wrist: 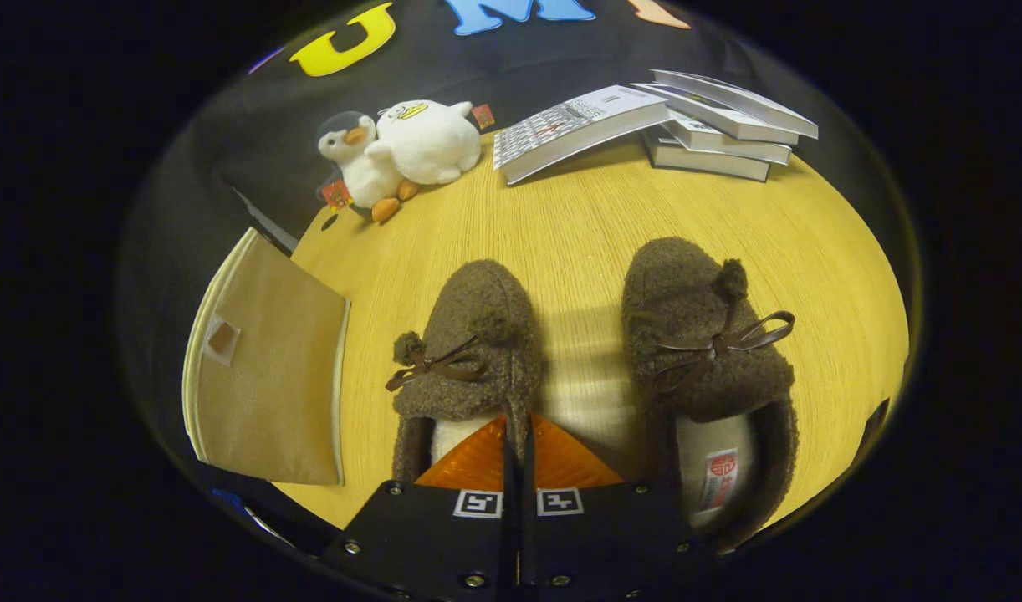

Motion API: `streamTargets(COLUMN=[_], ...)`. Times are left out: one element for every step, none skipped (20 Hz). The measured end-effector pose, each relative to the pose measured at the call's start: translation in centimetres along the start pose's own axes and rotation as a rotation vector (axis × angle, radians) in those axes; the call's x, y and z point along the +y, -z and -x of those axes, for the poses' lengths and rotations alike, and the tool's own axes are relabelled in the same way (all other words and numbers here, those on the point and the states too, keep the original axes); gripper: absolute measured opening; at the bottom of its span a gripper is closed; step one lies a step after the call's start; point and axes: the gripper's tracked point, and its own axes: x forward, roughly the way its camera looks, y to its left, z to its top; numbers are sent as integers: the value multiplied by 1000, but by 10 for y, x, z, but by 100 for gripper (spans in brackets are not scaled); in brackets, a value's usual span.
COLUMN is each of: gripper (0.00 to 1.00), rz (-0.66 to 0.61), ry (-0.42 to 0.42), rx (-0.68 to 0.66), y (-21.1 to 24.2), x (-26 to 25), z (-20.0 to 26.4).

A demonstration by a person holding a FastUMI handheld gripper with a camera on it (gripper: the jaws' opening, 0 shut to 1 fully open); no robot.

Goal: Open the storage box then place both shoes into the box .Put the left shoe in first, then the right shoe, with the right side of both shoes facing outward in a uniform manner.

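Two brown fuzzy slippers with bows and pompoms stand side by side on the wooden table [578, 226], toes pointing away from me. My gripper [518, 443] is shut on the left shoe [469, 343], its fingers pinching the right-hand wall of the shoe's opening near the heel. The right shoe [703, 351] rests a little apart, to the right of the fingers, its pale lining and label showing. The tan fabric storage box [264, 376] lies left of the left shoe at the table's edge, a flat panel with a small square patch facing me. I cannot tell how far it stands open.
Beyond the shoes, at the back of the table, lie a plush penguin [356, 163] and a white plush toy [427, 138]. To their right is a stack of books [712, 125], one book [574, 125] leaning against it. Bare wood lies between shoes and books.
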Motion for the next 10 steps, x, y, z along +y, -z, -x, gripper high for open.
streamTargets(gripper=[1,1,1,1,1,1,1,1,1,1], rz=[-31,-47,-61,-75,-86,-97,-108,-119,-129,-135], ry=[-20,-47,-61,-75,-89,-106,-125,-149,-176,-206], rx=[3,10,2,-8,-17,-23,-28,-34,-39,-41], y=[-1,-4,-7,-12,-16,-20,-25,-30,-36,-41], x=[5,13,19,25,31,39,47,58,71,86], z=[3,7,11,15,19,24,30,37,45,53])
